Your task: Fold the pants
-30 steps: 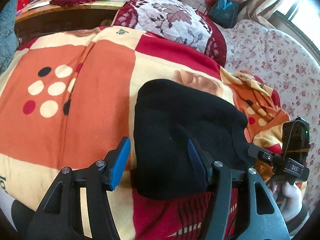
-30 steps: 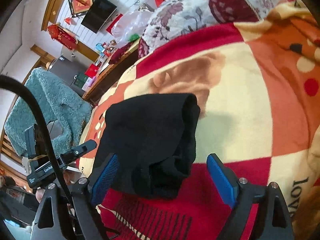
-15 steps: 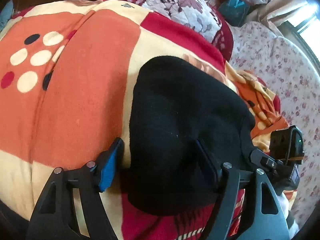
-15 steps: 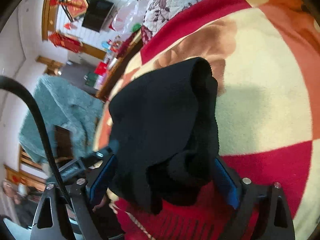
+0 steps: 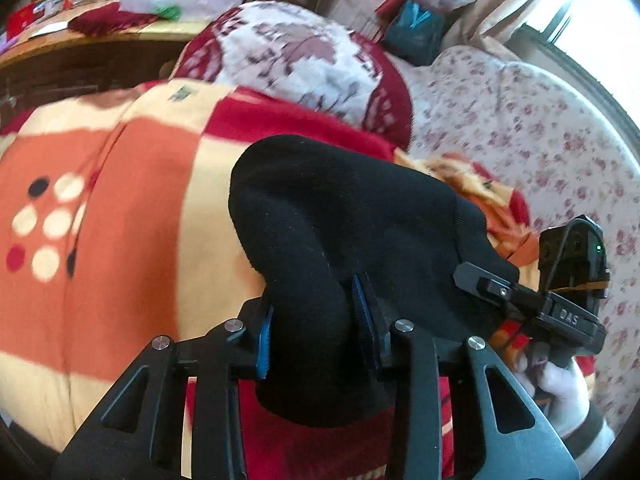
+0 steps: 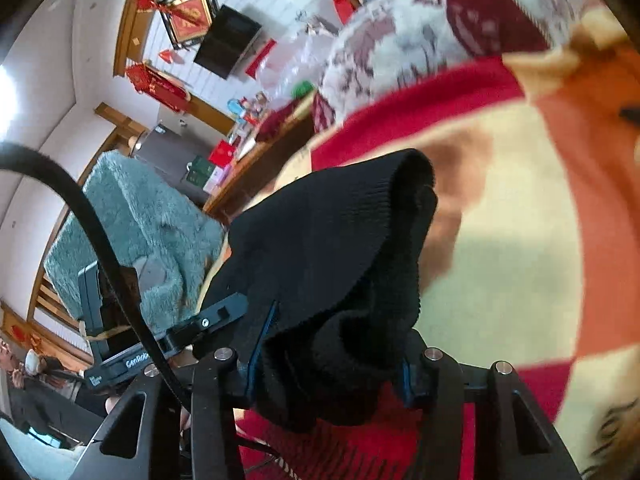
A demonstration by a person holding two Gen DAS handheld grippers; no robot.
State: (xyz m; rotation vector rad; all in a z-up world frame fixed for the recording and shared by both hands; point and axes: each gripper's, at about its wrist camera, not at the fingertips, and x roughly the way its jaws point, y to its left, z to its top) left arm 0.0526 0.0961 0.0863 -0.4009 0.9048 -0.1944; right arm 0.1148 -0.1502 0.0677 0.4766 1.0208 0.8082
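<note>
— How far along are the pants?

— The blanket (image 5: pixel 120 216) is under them; the pants (image 5: pixel 344 216) are already a thick black bundle, its near edge bunched up off it. I'd say one more fold is left.

— Your tongs?

— Both have just been closing. My left gripper (image 5: pixel 316 330) and right gripper (image 6: pixel 328 354) each pinch that near edge.

— Anything in the way?

— The pillow (image 5: pixel 304 56) lies beyond, apart from the bundle.

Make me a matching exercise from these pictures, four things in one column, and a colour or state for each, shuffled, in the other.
Things:
1. pants
2. left gripper
3. shaggy throw
4. pillow

States:
A. teal, draped at the far left of the right wrist view
B. black, bunched, held at two spots
C. white with maroon leaves, behind the blanket
D. clamped on black cloth

Pairs: 1-B, 2-D, 3-A, 4-C
</note>
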